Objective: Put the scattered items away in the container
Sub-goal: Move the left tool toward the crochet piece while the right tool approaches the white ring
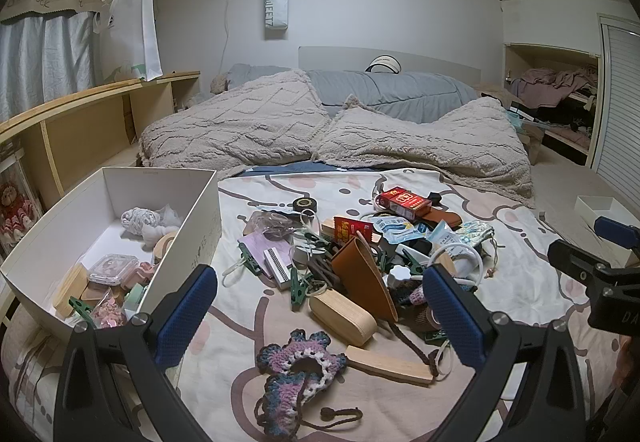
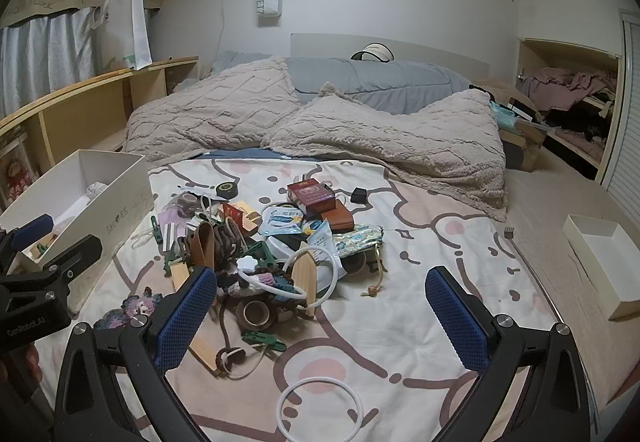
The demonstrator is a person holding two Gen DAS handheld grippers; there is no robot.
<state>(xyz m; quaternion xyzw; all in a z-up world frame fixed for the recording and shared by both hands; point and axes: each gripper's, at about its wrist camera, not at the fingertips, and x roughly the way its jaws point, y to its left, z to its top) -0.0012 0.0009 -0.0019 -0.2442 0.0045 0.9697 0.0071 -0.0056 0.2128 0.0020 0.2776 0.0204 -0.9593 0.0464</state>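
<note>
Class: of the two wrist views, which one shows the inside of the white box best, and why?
The left wrist view: the white box sits close, its opening facing the camera, so the items inside can be seen. In the right wrist view the box lies at the left edge, mostly side-on, partly hidden by the left gripper.

My left hand-held gripper (image 1: 320,316) has dimpled blue rubbery pads on matt black plastic. Beside the matt white cardboard box (image 1: 182,238) lie a knobbly crocheted pouch (image 1: 298,370), smooth pale wooden blocks (image 1: 388,364), and a glossy red carton (image 1: 404,201).
</note>
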